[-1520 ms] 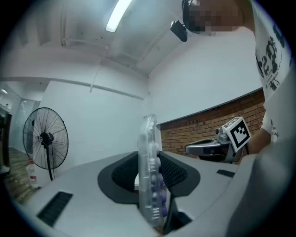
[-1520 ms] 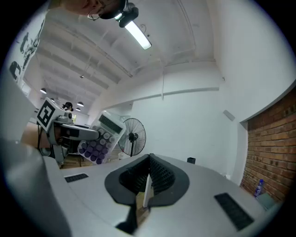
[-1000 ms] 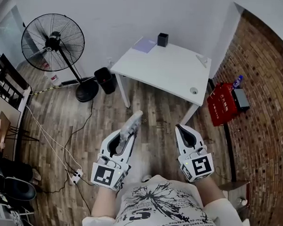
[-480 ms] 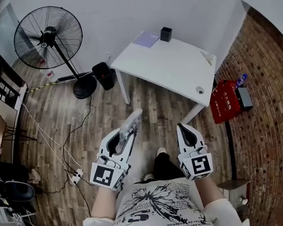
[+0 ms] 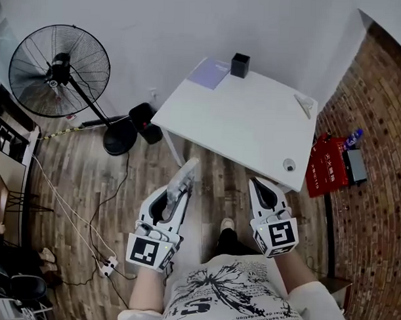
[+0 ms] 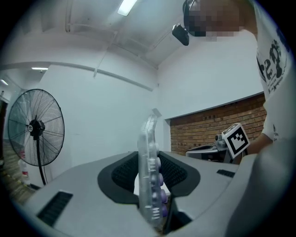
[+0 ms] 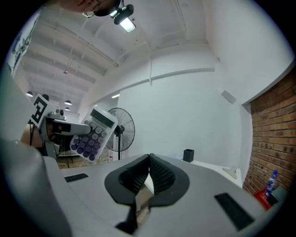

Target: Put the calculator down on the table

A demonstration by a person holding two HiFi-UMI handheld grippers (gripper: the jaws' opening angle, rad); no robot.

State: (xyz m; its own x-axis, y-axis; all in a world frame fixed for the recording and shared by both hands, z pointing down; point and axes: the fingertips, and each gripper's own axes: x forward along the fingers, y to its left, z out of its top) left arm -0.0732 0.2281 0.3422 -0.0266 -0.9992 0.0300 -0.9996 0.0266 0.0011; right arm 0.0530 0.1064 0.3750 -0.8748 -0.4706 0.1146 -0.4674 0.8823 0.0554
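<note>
My left gripper (image 5: 173, 196) is shut on a clear calculator (image 5: 185, 176) with purple keys, which sticks out forward past the fingertips. In the left gripper view the calculator (image 6: 149, 139) stands edge-on between the black pads (image 6: 124, 172). The right gripper view shows it face-on, the calculator (image 7: 92, 134) tilted in the left gripper (image 7: 55, 126). My right gripper (image 5: 255, 183) is shut with nothing in it, level with the left one; its pads (image 7: 159, 173) meet. Both grippers hang over the wooden floor, just short of the near edge of the white table (image 5: 254, 125).
On the table stand a black cup (image 5: 240, 64), a purple notebook (image 5: 211, 73), a small white object (image 5: 305, 102) and a round piece (image 5: 289, 164). A standing fan (image 5: 58, 68) and black bin (image 5: 143, 117) are left; a red box (image 5: 330, 166) is right. Cables cross the floor.
Both grippers and the camera have moved forward toward the table, which now looks nearer and larger. The left gripper's hold on the calculator is unchanged; the right stays shut.
</note>
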